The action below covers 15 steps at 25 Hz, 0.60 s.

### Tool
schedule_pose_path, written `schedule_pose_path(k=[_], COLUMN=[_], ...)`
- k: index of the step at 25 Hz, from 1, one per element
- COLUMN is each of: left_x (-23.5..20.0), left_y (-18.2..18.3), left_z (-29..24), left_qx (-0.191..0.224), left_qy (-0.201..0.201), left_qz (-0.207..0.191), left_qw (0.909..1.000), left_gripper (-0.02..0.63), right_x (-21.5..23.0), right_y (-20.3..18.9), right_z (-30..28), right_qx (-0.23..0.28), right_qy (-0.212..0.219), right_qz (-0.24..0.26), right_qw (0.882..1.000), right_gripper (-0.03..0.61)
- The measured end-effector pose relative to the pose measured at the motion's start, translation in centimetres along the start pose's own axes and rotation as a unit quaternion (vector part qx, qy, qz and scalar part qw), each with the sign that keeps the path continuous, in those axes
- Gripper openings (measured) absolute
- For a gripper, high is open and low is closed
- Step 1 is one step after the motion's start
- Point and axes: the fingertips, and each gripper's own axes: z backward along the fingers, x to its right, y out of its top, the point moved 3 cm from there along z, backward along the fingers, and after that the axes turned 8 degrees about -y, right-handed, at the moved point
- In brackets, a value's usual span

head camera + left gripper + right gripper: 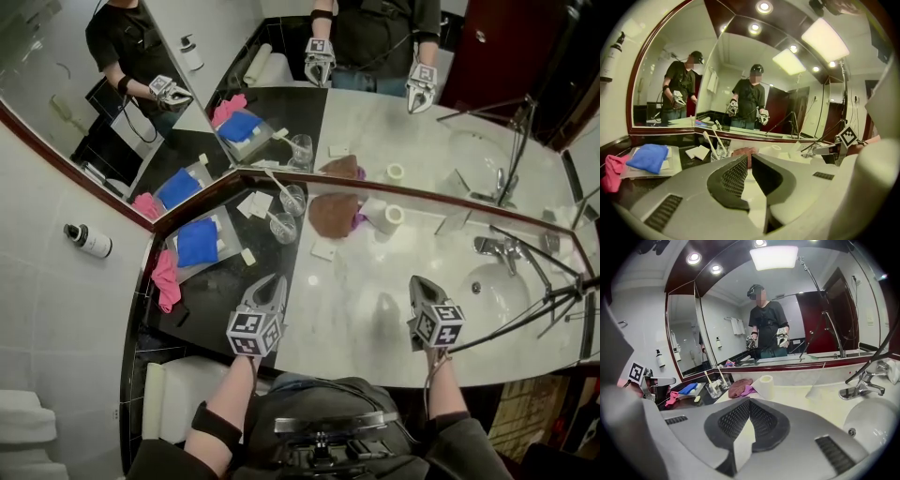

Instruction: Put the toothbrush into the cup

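**Toothbrushes standing in the cups, left gripper the nearer**

Both grippers were empty. The left gripper [272, 285] had its jaws parted by no more than a slit, with nothing between them. The right gripper [419, 285] had its jaws closed tip to tip on nothing.

The task's things lay almost straight ahead of the left gripper. The near cup [283, 228] stood near the seam where the dark stretch of the counter [225, 300] meets the pale marble, and the far cup [293, 199] stood just behind it, close under the mirror [394, 103]. A toothbrush [273, 217] stood in the near cup, its long axis leaning up and to the left. A second toothbrush [716, 136] seemed to lean the same way out of the far cup, though it was too thin in the head view to be sure. Which of the two the task meant could not be told; either way the placing looked done.

The right gripper hung well apart to the right, over the marble in front of the sink basin [525, 314], so the left was clearly the nearer.

The counter between the left gripper and the cups was free. The tray [225, 246] with the blue cloth [197, 242] lay just to their left, the brown cloth [330, 214] near on their right, and the mirror closed off the back. Any reach would therefore have to come from the front.
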Motion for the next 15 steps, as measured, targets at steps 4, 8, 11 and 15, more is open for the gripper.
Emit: schedule_pose_path(k=[4,8,11,15], left_x=[-0.9,-3.1,-5.7,-9.8], left_y=[-0.2,0.4,1.6,2.8], left_z=[-1.0,-2.8,-4.6,-7.3], left_qx=[-0.006,0.001,0.019,0.035], left_qy=[0.001,0.004,0.001,-0.002], left_qz=[0.034,0.079,0.120,0.158], left_qw=[0.9994,0.9969,0.9927,0.9868], left_gripper=[0.125,0.203,0.255,0.276], right_x=[-0.2,-0.5,-0.8,-1.1], right_y=[-0.2,-0.6,-1.1,-1.5], right_z=[0.0,-0.3,-0.7,-1.0], right_qx=[-0.002,-0.008,-0.018,-0.026], right_qy=[0.005,0.005,0.006,0.003], right_qz=[-0.003,-0.006,-0.007,-0.005], right_qw=[1.000,1.000,1.000,1.000], right_gripper=[0.021,0.022,0.023,0.023])
